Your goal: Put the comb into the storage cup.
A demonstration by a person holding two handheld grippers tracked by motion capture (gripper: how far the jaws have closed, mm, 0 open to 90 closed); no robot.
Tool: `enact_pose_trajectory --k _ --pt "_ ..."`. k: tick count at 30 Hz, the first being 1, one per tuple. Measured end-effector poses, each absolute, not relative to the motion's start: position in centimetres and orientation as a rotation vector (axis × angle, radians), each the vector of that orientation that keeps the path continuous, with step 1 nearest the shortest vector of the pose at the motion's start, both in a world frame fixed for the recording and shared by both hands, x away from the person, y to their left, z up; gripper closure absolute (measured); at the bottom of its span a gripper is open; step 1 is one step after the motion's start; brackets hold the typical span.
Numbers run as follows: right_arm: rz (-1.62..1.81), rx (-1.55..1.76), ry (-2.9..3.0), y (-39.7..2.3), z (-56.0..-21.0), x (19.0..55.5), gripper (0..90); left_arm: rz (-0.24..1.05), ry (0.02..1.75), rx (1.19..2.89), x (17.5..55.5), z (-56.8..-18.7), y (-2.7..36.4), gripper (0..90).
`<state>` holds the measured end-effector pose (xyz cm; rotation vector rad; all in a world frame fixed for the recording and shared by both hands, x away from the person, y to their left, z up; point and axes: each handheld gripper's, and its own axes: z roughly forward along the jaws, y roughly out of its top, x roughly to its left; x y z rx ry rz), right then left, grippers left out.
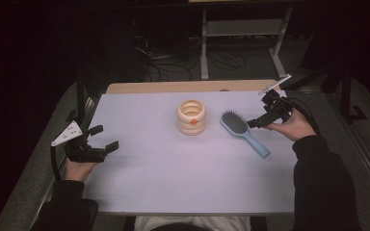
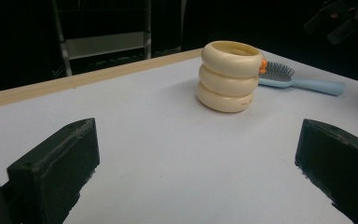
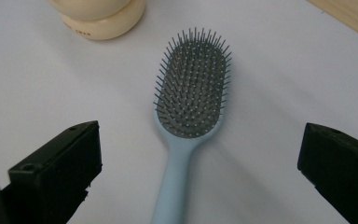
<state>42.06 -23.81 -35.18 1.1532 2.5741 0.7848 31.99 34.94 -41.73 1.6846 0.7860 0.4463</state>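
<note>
A light blue hairbrush (image 1: 243,131) lies bristles-up on the white table (image 1: 173,168), right of centre, its handle pointing toward the near right. My right gripper (image 1: 259,113) hovers just right of the brush head, open. In the right gripper view the brush (image 3: 191,93) lies between the wide-apart jaws of the right gripper (image 3: 199,156), untouched. A cream holder made of stacked rings (image 1: 191,117) stands at the table's middle with a small orange piece (image 1: 192,121) on it. My left gripper (image 1: 104,137) rests at the left edge, open and empty; its own view faces the holder (image 2: 228,77) and the brush (image 2: 298,83).
A wooden strip (image 1: 188,86) borders the table's far edge. Beyond it a metal shelf frame (image 1: 243,29) stands on the dark floor among cables (image 1: 173,67). The person's sleeves come in at the bottom corners.
</note>
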Motion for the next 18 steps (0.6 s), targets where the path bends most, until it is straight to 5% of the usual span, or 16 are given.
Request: enact_pose_trajectory --k 18 --pt "0.714 1.183 2.602 -23.4 -38.4 43.6 0.0 0.445 0.784 1.685 32.0 -41.7 34.9 0.0"
